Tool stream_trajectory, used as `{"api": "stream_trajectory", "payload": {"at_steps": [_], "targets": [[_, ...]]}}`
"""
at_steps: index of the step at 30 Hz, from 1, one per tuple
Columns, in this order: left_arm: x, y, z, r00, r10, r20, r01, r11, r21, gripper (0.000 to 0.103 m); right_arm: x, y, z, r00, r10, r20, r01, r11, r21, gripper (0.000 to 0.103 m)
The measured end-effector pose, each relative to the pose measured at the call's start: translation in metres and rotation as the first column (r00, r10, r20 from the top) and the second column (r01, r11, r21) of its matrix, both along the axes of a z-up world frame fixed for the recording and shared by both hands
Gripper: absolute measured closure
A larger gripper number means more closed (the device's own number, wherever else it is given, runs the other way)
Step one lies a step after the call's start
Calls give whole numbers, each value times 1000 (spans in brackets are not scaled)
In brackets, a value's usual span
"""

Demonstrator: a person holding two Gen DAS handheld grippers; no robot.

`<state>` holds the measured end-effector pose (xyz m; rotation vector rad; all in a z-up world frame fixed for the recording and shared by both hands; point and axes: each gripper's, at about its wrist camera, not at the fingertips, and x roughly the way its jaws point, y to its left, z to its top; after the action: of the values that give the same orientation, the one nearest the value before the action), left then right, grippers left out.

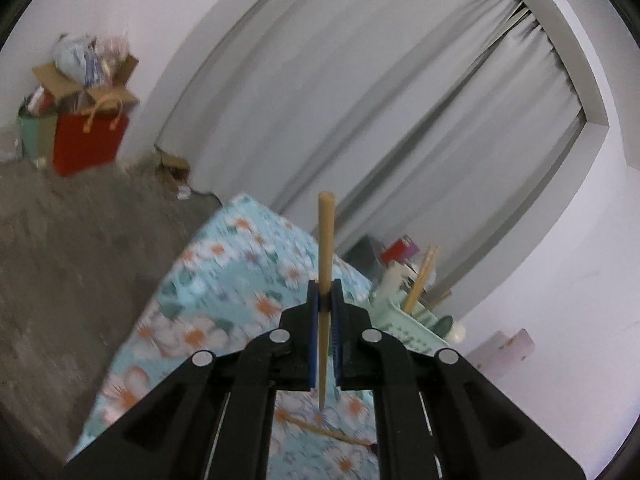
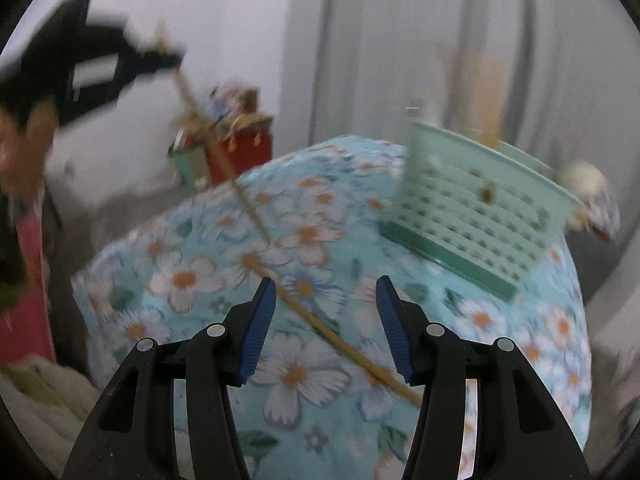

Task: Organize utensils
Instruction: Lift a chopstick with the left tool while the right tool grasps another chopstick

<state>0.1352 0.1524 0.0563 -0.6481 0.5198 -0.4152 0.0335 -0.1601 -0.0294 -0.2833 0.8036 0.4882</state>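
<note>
My left gripper is shut on a wooden chopstick, held upright above the floral table; it also shows in the right wrist view, lifted at upper left with the chopstick hanging from it. A second chopstick lies on the tablecloth between the open jaws of my right gripper, which is empty and just above it; it also shows in the left wrist view. A pale green utensil basket holding chopsticks stands at the table's far right.
The table wears a blue floral cloth. A red gift bag and a cardboard box of clutter sit on the floor by the wall. Grey curtains hang behind. A person stands at the left.
</note>
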Motion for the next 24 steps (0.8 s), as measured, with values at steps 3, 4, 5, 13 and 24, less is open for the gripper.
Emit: {"api": "stream_trajectory", "payload": {"at_steps": [3,4,5,13,24], "targets": [[-3,8,2,1000,21,15,-21,1000,5,98,5,28,-19,997,79,12,-76,987,-141,55],[-3,10,2,999,26,19,-26,1000,9,98,6,36,-26,995,102,14,-98,977,-188,56],[-2,12,1,999,32,22,-32,999,13,98,7,42,-31,993,120,13,-114,969,-221,57],[2,20,-8,999,49,14,-49,999,10,98,3,76,-66,969,248,-14,-232,884,-406,64],[7,23,-11,999,50,9,-50,999,10,98,19,86,-70,969,242,-46,-241,899,-367,87]]}}
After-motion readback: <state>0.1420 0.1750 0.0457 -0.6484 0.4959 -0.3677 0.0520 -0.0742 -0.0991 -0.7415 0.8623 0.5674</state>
